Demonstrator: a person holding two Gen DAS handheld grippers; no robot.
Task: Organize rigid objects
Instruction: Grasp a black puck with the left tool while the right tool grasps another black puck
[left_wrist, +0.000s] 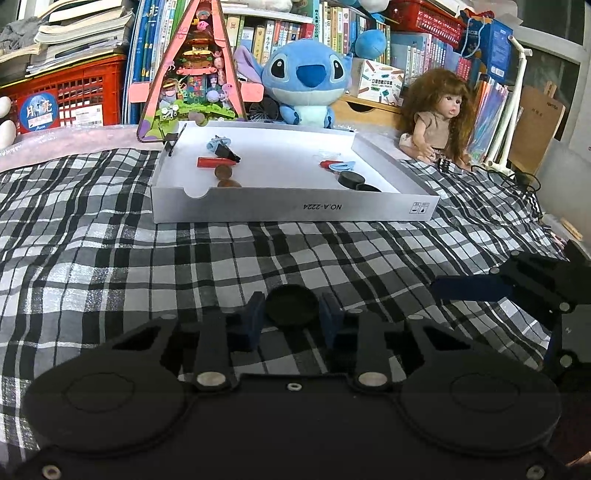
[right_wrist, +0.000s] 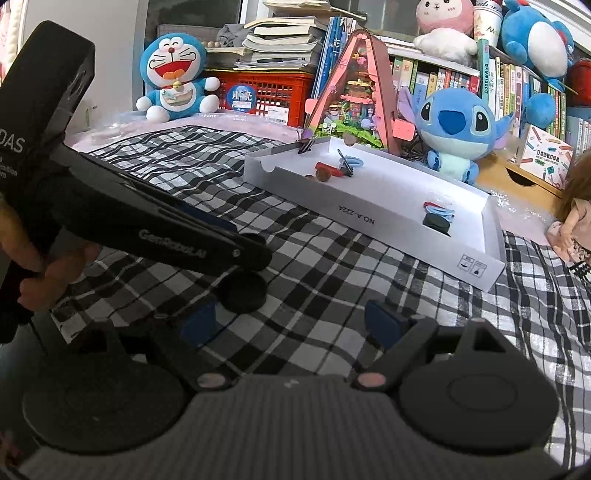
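A: Where is the black round disc (left_wrist: 291, 305)?

B: It lies flat on the checked cloth (left_wrist: 110, 236), in front of the white box (left_wrist: 295, 208). The left hand-held gripper (left_wrist: 293, 319) has it between its two blue pads (left_wrist: 254, 320). The pads sit right at its sides, one at 9 o'clock and one at 3 o'clock.

A: Is it squeezing it?

B: Yes, the pads press on both sides. The disc is on the cloth, not up in the air.

A: And the right hand-held gripper (right_wrist: 291, 325)?

B: Its jaws stand wide apart with nothing between them. It is near the disc, which sits at about 11 o'clock from it. A person's hand (right_wrist: 44, 273) holds the left one at the handle.

A: What is in the box?

B: Two more black discs (left_wrist: 350, 179) lie at the near right end, close to a light blue clip (left_wrist: 341, 166) and a small red piece (left_wrist: 327, 164). At the other end are a red stick (left_wrist: 214, 161), two brown coins (left_wrist: 223, 171) and a black clip (left_wrist: 226, 151).

A: What is behind the box?

B: A blue plush toy (left_wrist: 306, 81) at 12 o'clock, a doll (left_wrist: 437, 114) at 2 o'clock and a pink triangle toy house (left_wrist: 195, 70) at 11 o'clock.
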